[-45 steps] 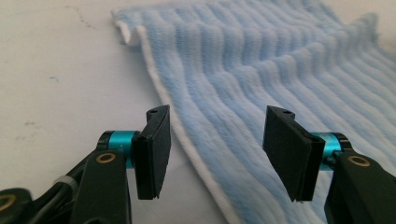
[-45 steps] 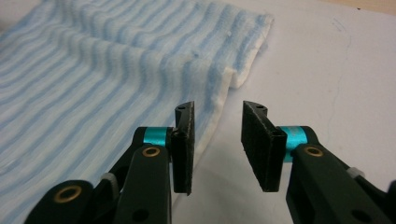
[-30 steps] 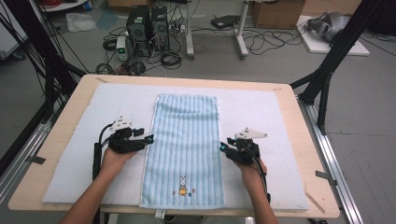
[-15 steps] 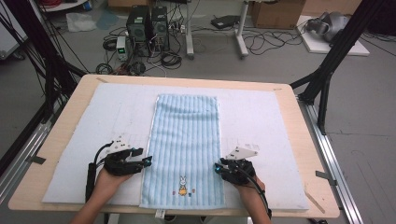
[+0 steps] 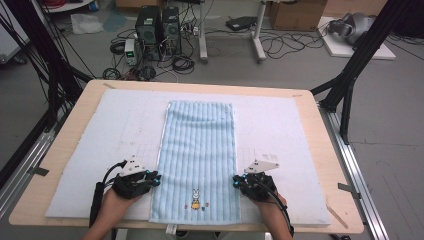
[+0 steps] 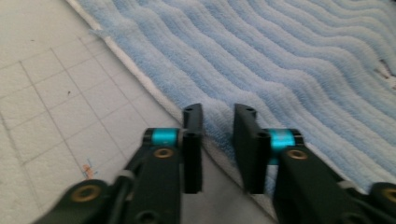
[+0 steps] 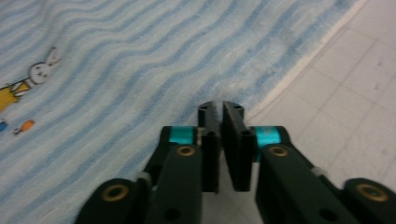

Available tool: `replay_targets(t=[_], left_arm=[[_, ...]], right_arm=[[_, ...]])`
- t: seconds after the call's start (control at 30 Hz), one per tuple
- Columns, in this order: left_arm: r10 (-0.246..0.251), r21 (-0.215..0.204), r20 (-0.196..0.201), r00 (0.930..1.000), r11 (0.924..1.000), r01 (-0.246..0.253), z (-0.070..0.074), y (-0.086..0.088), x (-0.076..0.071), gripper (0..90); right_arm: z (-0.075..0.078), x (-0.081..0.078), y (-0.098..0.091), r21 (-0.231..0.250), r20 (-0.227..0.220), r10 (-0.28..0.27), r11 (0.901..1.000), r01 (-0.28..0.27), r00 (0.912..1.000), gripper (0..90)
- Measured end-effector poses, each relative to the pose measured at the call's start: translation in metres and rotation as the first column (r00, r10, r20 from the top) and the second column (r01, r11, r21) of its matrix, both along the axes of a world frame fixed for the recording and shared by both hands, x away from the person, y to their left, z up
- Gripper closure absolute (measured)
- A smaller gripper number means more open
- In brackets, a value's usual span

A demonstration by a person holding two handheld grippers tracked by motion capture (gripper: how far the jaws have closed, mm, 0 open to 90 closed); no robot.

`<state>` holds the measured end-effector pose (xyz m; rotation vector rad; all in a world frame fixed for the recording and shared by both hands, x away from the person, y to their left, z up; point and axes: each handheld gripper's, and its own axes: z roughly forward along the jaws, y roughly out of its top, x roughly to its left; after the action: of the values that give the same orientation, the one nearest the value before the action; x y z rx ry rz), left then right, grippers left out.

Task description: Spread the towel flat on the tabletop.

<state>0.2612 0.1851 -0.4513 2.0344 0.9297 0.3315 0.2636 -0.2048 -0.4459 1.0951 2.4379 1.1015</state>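
Both grippers, left gripper (image 5: 152, 178) and right gripper (image 5: 237, 181), have just closed, each pinching a long edge of the blue towel (image 5: 199, 150), ready for folding.

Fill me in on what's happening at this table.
A person is working a light blue towel that lies flat on a white mat, a gripper in each hand. The left gripper sits at the towel's left edge and the right gripper at its right edge, both near the end with the rabbit picture. Both sets of jaws have just been closing on the edges; nothing is lifted yet.
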Motion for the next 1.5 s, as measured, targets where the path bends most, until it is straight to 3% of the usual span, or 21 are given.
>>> replay_targets(t=[0.2,0.37,0.47,0.53,0.6,0.7,0.8,0.93,1.03,1.13,1.23,1.3,1.37,1.4,1.43,1.47,1.5], left_arm=[[-0.043,-0.020,-0.051,0.9978,0.9989,0.042,0.003,0.005,-0.009,87.0],[-0.078,-0.026,-0.072,0.9944,0.9968,0.076,0.005,0.008,-0.022,86.9],[-0.090,-0.051,-0.082,0.9926,0.9950,0.086,0.006,0.009,-0.026,84.1],[-0.059,-0.052,-0.059,0.9965,0.9970,0.056,0.006,0.009,-0.025,63.4],[-0.012,-0.093,-0.015,0.9998,0.9957,0.011,0.010,0.012,-0.015,51.9],[-0.001,-0.118,0.010,0.9999,0.9930,0.002,0.013,0.014,-0.006,52.4],[0.018,-0.153,0.064,0.9978,0.9882,-0.008,0.017,0.017,0.008,54.2],[0.031,-0.174,0.091,0.9954,0.9847,-0.014,0.019,0.017,0.027,54.1],[0.036,-0.184,0.093,0.9950,0.9827,-0.018,0.017,0.018,0.037,52.8],[0.053,-0.176,0.108,0.9927,0.9839,-0.033,0.016,0.020,0.043,47.2],[0.090,-0.213,0.117,0.9890,0.9750,-0.064,0.018,0.022,0.047,42.9],[0.113,-0.232,0.123,0.9859,0.9692,-0.082,0.020,0.022,0.049,38.0],[0.135,-0.256,0.134,0.9817,0.9616,-0.097,0.022,0.022,0.050,30.6],[0.151,-0.264,0.143,0.9782,0.9584,-0.110,0.024,0.022,0.051,22.0],[0.149,-0.273,0.143,0.9784,0.9562,-0.106,0.025,0.022,0.052,22.0],[0.143,-0.277,0.148,0.9786,0.9558,-0.098,0.027,0.022,0.053,21.0],[0.141,-0.290,0.154,0.9781,0.9527,-0.092,0.029,0.022,0.054,21.0]], right_arm=[[0.004,-0.012,-0.006,0.006,-0.055,0.042,0.9991,-0.042,0.9976,87.4],[0.005,-0.024,-0.011,0.009,-0.078,0.074,0.9972,-0.074,0.9942,87.2],[0.006,-0.027,-0.012,0.012,-0.090,0.081,0.9967,-0.080,0.9927,85.3],[0.007,-0.027,-0.014,0.025,-0.077,0.068,0.9975,-0.067,0.9947,75.6],[0.010,-0.022,-0.017,0.075,-0.051,0.019,0.9971,-0.015,0.9985,66.6],[0.012,-0.015,-0.016,0.094,-0.013,-0.011,0.9955,0.012,0.9999,66.3],[0.012,-0.001,-0.006,0.094,0.022,-0.011,0.9955,0.009,0.9997,68.0],[0.008,0.011,0.002,0.085,0.021,-0.004,0.9964,0.002,0.9998,67.9],[0.000,0.016,0.009,0.016,-0.003,0.013,0.9998,-0.013,0.9999,67.7],[0.003,0.011,0.009,-0.053,0.012,0.067,0.9964,-0.066,0.9977,67.4],[0.004,0.007,0.009,-0.074,0.016,0.080,0.9941,-0.078,0.9967,66.9],[0.004,0.006,0.007,-0.056,0.005,0.082,0.9951,-0.082,0.9966,63.1],[0.006,0.007,0.003,-0.006,0.012,0.068,0.9977,-0.068,0.9976,53.0],[0.011,0.009,-0.004,0.048,0.045,0.030,0.9984,-0.032,0.9985,45.4],[0.011,0.009,-0.004,0.048,0.045,0.030,0.9984,-0.032,0.9985,45.4],[0.019,0.012,-0.011,0.065,0.079,-0.026,0.9976,0.021,0.9965,34.7],[0.022,0.014,-0.015,0.078,0.089,-0.050,0.9960,0.043,0.9947,31.2]])
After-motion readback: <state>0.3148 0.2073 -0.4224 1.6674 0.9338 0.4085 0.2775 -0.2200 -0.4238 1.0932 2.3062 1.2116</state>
